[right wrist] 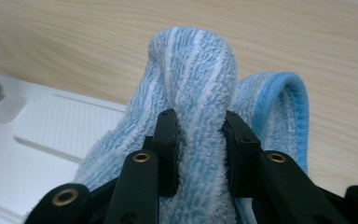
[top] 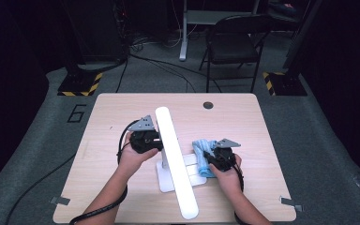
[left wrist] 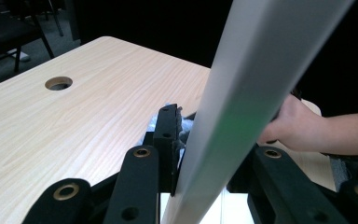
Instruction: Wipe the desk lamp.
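Observation:
A white desk lamp stands on the wooden table [top: 122,112], its long bar head [top: 176,159] slanting over its flat base [top: 166,182]. My left gripper [top: 157,139] is shut on the bar from the left. In the left gripper view the bar [left wrist: 242,93] runs between the jaws of the left gripper [left wrist: 200,144] and hides the right one. My right gripper [top: 211,159] is shut on a blue-and-white striped cloth [top: 201,150] at the base's right edge. In the right gripper view, the right gripper [right wrist: 200,135] pinches a fold of the cloth [right wrist: 196,70] above the base [right wrist: 37,140].
A round cable hole [top: 208,105] lies near the table's far edge. Beyond the table stand a folding chair [top: 232,42] and two posts with yellow-black bases [top: 79,84], with cables on the floor. The person's other hand [left wrist: 298,126] appears behind the bar in the left gripper view.

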Tool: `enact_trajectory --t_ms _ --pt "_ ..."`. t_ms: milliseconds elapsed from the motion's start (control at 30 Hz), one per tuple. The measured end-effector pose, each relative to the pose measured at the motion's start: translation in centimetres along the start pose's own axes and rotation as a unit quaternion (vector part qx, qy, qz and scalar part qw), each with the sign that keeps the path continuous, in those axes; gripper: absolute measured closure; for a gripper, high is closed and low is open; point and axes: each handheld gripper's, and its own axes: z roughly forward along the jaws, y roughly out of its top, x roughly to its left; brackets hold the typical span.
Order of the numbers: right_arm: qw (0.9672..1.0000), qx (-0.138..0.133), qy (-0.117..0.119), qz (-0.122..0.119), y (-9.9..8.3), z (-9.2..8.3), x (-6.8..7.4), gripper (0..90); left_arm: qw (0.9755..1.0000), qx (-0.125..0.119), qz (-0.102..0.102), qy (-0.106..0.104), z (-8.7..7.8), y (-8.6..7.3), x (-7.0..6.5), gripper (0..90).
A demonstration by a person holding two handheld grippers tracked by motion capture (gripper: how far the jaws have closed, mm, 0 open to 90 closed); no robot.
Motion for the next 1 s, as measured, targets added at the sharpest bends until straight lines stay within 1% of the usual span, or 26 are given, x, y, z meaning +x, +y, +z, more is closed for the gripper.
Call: enact_trajectory --t_ms 67,100,133,167,200,233,267,300,333,367,400,433,533,567,600,633,667,700,767,833,867,900,933,967,1000 --pt "0.9999 0.004 -0.011 -0.002 0.2 0.3 -0.6 69.3 1.0000 0.000 0.000 -0.004 0.0 0.0 0.0 70.6" --pt "0.9999 0.004 -0.011 -0.002 0.2 0.3 -0.6 69.3 1.0000 -0.002 -0.001 -0.006 0.0 0.0 0.1 70.6" --pt "0.9999 0.010 -0.012 -0.005 0.2 0.4 -0.8 69.2 0.9999 -0.005 -0.008 -0.005 -0.1 0.0 0.0 68.1" --pt "0.9998 0.012 -0.014 -0.008 0.2 0.6 -0.7 69.1 0.9999 -0.007 -0.014 -0.002 -0.5 0.0 0.1 61.7" --pt "0.9998 0.012 -0.014 -0.008 0.2 0.6 -0.7 69.1 0.9999 -0.007 -0.014 -0.002 -0.5 0.0 0.1 61.7" --pt "0.9996 0.015 -0.017 -0.016 0.2 0.7 -0.8 69.0 0.9998 -0.008 -0.016 -0.001 -0.9 0.0 0.2 61.7" --pt "0.9996 0.015 -0.017 -0.016 0.2 0.7 -0.8 69.0 0.9998 -0.008 -0.016 -0.001 -0.9 0.0 0.2 61.7" --pt "0.9993 0.015 -0.025 -0.026 0.2 1.0 -1.0 69.0 0.9998 -0.001 -0.020 0.000 -1.1 0.0 0.1 61.8" --pt "0.9993 0.015 -0.025 -0.026 0.2 1.0 -1.0 69.0 0.9998 -0.001 -0.020 0.000 -1.1 0.0 0.1 62.1" --pt "0.9991 0.019 -0.027 -0.025 0.2 1.1 -1.0 68.9 0.9999 0.002 -0.014 0.000 -1.2 0.1 0.1 62.1" --pt "0.9991 0.021 -0.028 -0.026 0.2 1.2 -1.3 68.6 0.9999 0.008 -0.012 -0.003 -1.3 0.1 0.1 64.2" --pt "0.9991 0.025 -0.025 -0.023 0.3 1.5 -1.3 67.8 0.9999 0.011 -0.007 -0.004 -1.3 0.0 0.0 70.3" --pt "0.9990 0.028 -0.024 -0.026 0.4 1.8 -1.1 65.7 0.9999 0.009 -0.003 -0.004 -1.2 0.0 0.0 71.4" --pt "0.9991 0.028 -0.026 -0.017 0.4 2.1 -0.7 61.6 1.0000 0.009 -0.001 0.000 -1.2 0.0 -0.1 71.9" --pt "0.9991 0.028 -0.026 -0.017 0.4 2.1 -0.7 61.6 1.0000 0.009 -0.001 0.000 -1.2 0.0 -0.1 72.0" --pt "0.9993 0.026 -0.025 -0.014 0.4 2.3 -0.8 59.1 1.0000 0.008 0.002 0.004 -1.2 0.0 -0.1 72.3" --pt "0.9994 0.025 -0.025 -0.003 0.4 2.3 -0.7 59.1 1.0000 0.006 0.003 0.005 -1.2 0.0 -0.1 72.5" --pt "0.9994 0.025 -0.025 -0.003 0.4 2.3 -0.7 59.1 1.0000 0.006 0.003 0.005 -1.2 0.0 -0.1 72.6" --pt "0.9995 0.025 -0.018 0.008 0.2 2.4 -0.8 61.7 0.9999 0.005 0.007 0.012 -1.2 -0.1 -0.2 72.7" --pt "0.9995 0.028 -0.015 0.000 0.1 2.3 -0.5 65.6 0.9998 0.004 0.009 0.015 -1.1 -0.1 -0.4 72.9" --pt "0.9995 0.027 -0.016 -0.010 0.0 2.3 -0.4 66.6 0.9997 0.005 0.010 0.020 -1.1 -0.1 -0.4 73.0" --pt "0.9994 0.029 -0.014 -0.011 0.0 2.1 -0.3 67.5 0.9998 0.005 0.011 0.018 -1.1 -0.1 -0.5 73.0" --pt "0.9995 0.027 -0.011 -0.014 -0.1 2.0 -0.3 68.1 0.9996 0.005 0.011 0.025 -1.1 -0.1 -0.6 73.1" --pt "0.9995 0.030 -0.007 -0.008 -0.3 1.7 -0.2 69.0 0.9993 0.012 0.014 0.034 -1.1 0.1 -0.8 73.1" --pt "0.9995 0.030 -0.007 -0.008 -0.3 1.7 -0.2 69.0 0.9993 0.012 0.014 0.034 -1.1 0.1 -0.8 73.2"
